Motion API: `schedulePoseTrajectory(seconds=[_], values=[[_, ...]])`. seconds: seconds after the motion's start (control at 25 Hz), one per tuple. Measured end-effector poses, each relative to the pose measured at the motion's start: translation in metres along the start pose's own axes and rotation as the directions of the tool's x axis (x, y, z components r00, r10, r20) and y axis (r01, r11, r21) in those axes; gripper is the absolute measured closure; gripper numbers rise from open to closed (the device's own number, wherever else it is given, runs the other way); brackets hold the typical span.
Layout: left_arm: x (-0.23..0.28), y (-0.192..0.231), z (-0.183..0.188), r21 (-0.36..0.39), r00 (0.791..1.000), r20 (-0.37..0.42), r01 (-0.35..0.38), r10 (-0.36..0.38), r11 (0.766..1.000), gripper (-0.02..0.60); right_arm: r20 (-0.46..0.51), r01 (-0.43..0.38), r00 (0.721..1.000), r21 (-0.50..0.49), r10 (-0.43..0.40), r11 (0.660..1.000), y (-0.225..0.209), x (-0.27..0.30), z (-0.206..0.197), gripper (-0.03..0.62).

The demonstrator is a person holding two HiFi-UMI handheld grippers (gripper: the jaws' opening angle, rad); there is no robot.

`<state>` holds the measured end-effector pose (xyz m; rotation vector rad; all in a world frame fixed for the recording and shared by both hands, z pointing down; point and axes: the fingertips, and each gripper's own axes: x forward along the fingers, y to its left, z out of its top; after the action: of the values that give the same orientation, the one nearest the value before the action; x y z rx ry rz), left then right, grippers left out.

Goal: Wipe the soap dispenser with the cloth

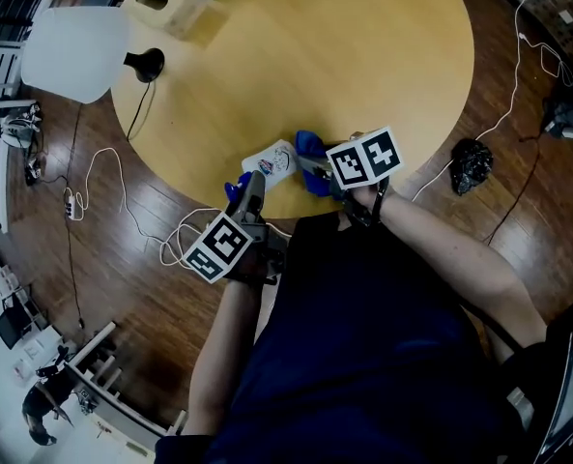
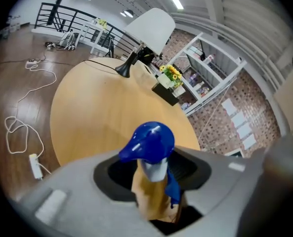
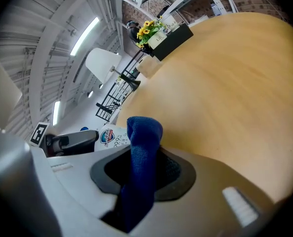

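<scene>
Pale wood fills the upper half of the head view: a round table (image 1: 363, 56) with a white-shaded lamp (image 1: 73, 51) at its far left edge. At the near edge, the soap dispenser (image 1: 272, 162) is tilted between the 2 grippers, its white labelled body toward the table's middle. The left gripper (image 1: 250, 187) reaches it from below. The right gripper (image 1: 315, 169) comes in from the right with the blue cloth (image 1: 310, 146) right beside the bottle's body. A black bag (image 1: 472, 165) and a white cable (image 1: 98, 162) lie on the dark floor.

In the left gripper view, the left gripper (image 2: 153, 169) has its 2 jaws clamped on the soap dispenser (image 2: 156, 196). They press on the tan part just below its neck. The blue pump head (image 2: 148, 142) stands clear above them, over the table (image 2: 102, 107).

In the right gripper view, the right gripper (image 3: 144, 167) has its jaws pinched together on a fold of the cloth (image 3: 144, 142), which stands up between them. Just left of it are the soap dispenser's label (image 3: 111, 137) and the left gripper (image 3: 69, 142). Yellow flowers (image 3: 148, 29) stand at the table's far side.
</scene>
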<state>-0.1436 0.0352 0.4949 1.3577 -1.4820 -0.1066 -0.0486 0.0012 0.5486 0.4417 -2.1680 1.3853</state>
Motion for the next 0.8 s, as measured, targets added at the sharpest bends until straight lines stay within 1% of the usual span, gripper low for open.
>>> schedulePoseTrajectory(seconds=[0.08, 0.16, 0.24, 0.32, 0.4, 0.48, 0.56, 0.6, 0.72, 0.8], values=[[-0.002, 0.003, 0.003, 0.033, 1.0, 0.025, -0.013, 0.013, 0.999, 0.39, 0.0, 0.0, 1.0, -0.01, 0.0, 1.0, 0.001, 0.001, 0.001, 0.488], [-0.005, 0.006, 0.01, 0.101, 0.997, 0.062, -0.045, 0.039, 0.994, 0.39, 0.001, 0.002, 1.0, -0.018, -0.002, 1.0, 0.002, 0.001, 0.003, 0.488], [-0.007, 0.004, 0.018, 0.148, 0.995, 0.096, -0.051, 0.037, 0.988, 0.39, -0.001, 0.003, 1.0, -0.02, -0.003, 1.0, 0.003, 0.002, 0.007, 0.49], [-0.007, 0.004, 0.022, 0.142, 0.992, 0.129, -0.034, 0.016, 0.989, 0.39, -0.008, 0.003, 1.0, -0.023, -0.003, 1.0, 0.005, 0.003, 0.008, 0.488], [-0.008, 0.008, 0.024, 0.112, 0.986, 0.166, -0.024, 0.005, 0.993, 0.393, -0.017, 0.0, 1.0, -0.025, -0.001, 1.0, 0.006, 0.004, 0.006, 0.488], [-0.011, 0.011, 0.027, 0.081, 0.979, 0.205, -0.027, 0.01, 0.996, 0.42, -0.022, 0.0, 1.0, -0.028, -0.001, 1.0, 0.008, 0.004, 0.005, 0.488], [-0.014, 0.01, 0.03, 0.08, 0.973, 0.231, -0.025, 0.006, 0.997, 0.431, -0.021, 0.003, 1.0, -0.035, -0.004, 0.999, 0.01, 0.005, 0.006, 0.488], [-0.014, 0.009, 0.031, 0.088, 0.972, 0.235, -0.023, 0.002, 0.996, 0.442, -0.017, 0.006, 1.0, -0.037, -0.006, 0.999, 0.011, 0.005, 0.008, 0.488], [-0.014, 0.007, 0.033, 0.113, 0.975, 0.221, -0.018, -0.008, 0.993, 0.443, 0.014, 0.019, 1.0, -0.047, -0.018, 0.999, 0.016, 0.004, 0.017, 0.488], [-0.013, 0.009, 0.034, 0.103, 0.978, 0.209, -0.001, -0.021, 0.995, 0.443, 0.05, 0.008, 0.999, -0.052, -0.005, 0.999, 0.026, 0.003, 0.027, 0.488]])
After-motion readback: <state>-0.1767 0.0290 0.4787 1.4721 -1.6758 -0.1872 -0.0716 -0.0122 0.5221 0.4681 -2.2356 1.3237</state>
